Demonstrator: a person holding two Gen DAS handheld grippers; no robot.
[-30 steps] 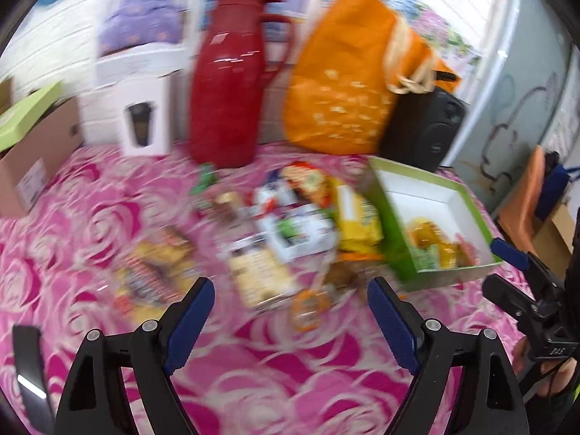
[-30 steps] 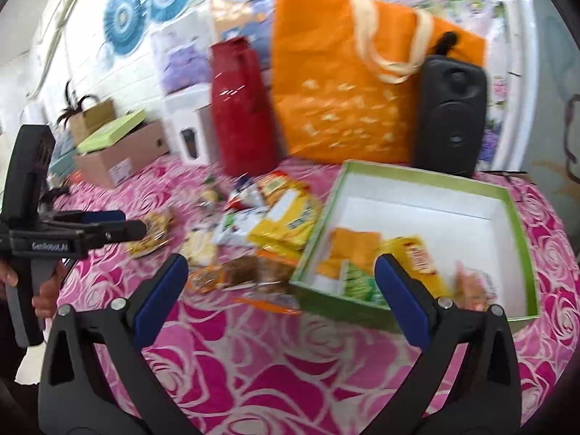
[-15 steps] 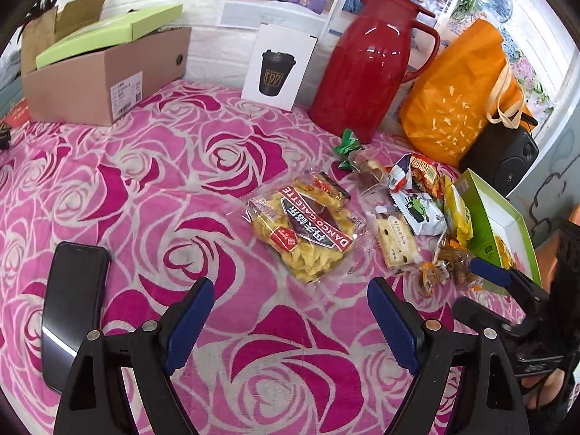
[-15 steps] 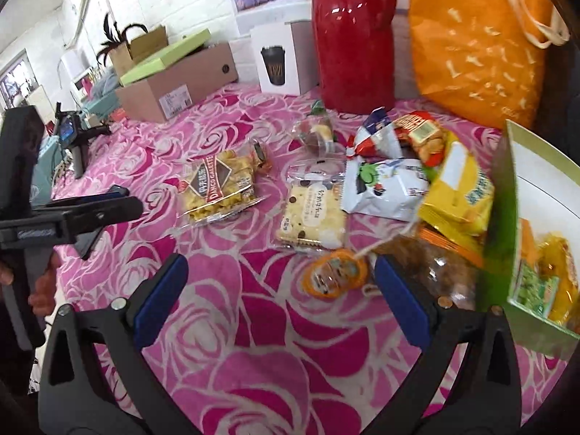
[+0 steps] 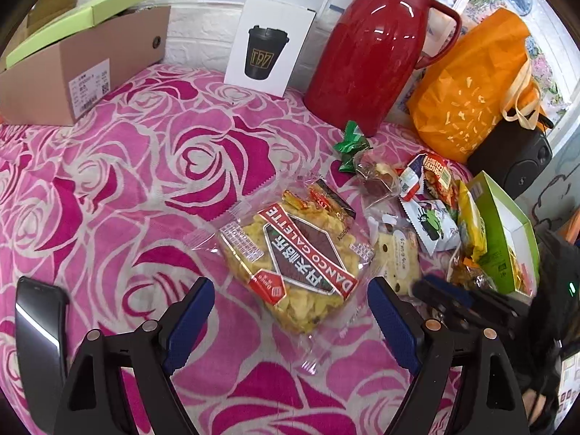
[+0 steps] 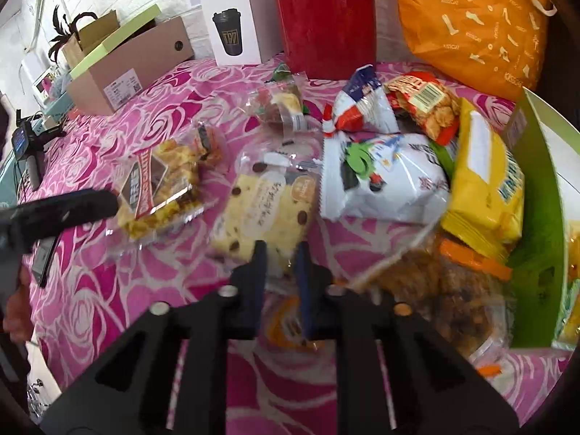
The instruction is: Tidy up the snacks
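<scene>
Orange snack (image 6: 286, 320) between right tongs (image 6: 281, 253).

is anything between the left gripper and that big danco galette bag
Nothing visible. The left gripper is open, and the Danco Galette bag lies flat on the tablecloth just ahead of its fingers, its near end between them.

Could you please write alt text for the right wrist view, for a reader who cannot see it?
The right gripper, fingers nearly closed, reaches a small round orange-lidded snack cup on a pink rose-patterned tablecloth. Behind lie a clear-wrapped chocolate-chip cake, assorted snack bags and a green-walled box.
</scene>
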